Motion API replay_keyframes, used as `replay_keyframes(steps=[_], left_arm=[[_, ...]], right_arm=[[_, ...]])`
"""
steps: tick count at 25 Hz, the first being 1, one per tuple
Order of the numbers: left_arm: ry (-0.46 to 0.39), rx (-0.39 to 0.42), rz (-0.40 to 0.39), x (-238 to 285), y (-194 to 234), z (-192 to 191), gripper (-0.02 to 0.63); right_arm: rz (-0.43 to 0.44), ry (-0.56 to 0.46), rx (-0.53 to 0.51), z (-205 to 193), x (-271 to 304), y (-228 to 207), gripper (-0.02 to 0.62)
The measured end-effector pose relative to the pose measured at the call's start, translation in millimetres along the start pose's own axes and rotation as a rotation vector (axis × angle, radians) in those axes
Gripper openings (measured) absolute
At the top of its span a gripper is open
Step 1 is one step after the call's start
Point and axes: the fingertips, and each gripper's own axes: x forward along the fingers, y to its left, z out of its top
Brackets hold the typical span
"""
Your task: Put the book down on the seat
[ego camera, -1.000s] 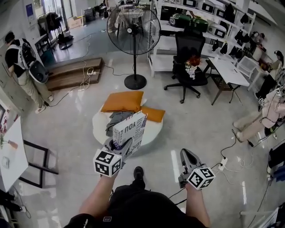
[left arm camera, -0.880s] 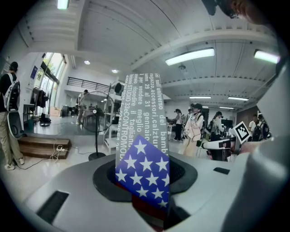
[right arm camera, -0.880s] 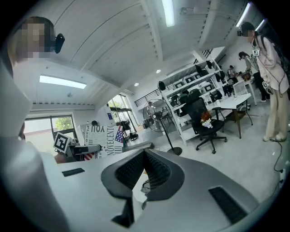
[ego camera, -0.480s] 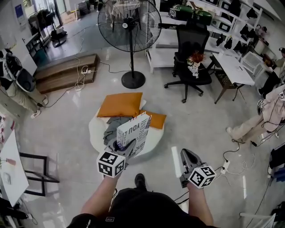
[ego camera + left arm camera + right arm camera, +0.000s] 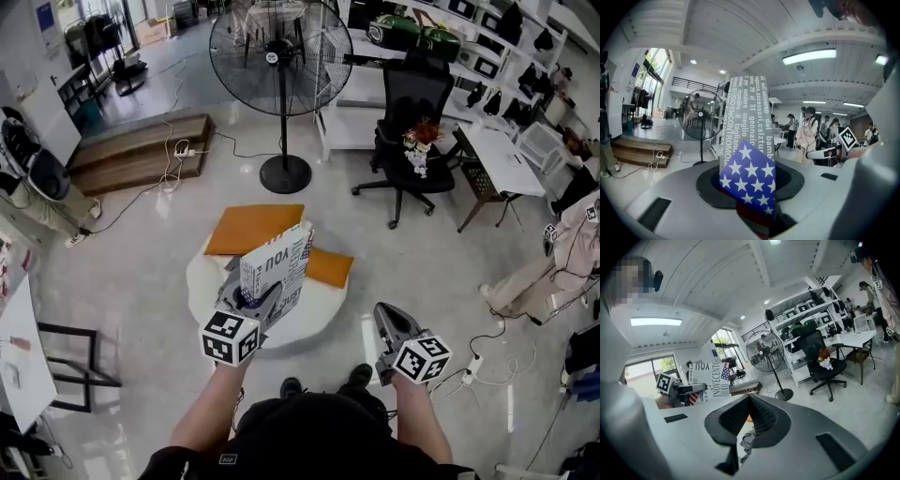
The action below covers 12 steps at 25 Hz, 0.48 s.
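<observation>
White text-printed book [image 5: 278, 265] upright over round white seat [image 5: 325, 302]
We clamp its lower end in the left gripper [image 5: 251, 302]; right gripper [image 5: 387, 322] jaws together, empty.

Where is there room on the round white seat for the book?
The bare white strip along the seat's near edge, in front of the small orange cushion, looks free. The back is crowded by the big orange cushion, the left side by grey cloth.

Seat [image 5: 323, 302] partly hidden behind book [image 5: 278, 267] (head view).
</observation>
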Motion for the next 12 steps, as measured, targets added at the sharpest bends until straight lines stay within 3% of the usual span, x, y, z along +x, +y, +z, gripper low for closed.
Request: replay_keyframes(steps=[5,9,12], left_arm=[[0.016,-0.045,0.074,43,6,2,0.158],[-0.002,-0.070,0.167,95,-7,16,0.160],[-0.023,-0.133,0.224,134,-25,27,0.158]], right_arm=[[0.076,0.026,-0.004,23,34,-42,0.014],[0.158,0.051,-0.012,50,55,-106,0.014],[0.214,0.077,-0.042,76,65,-151,0.014]])
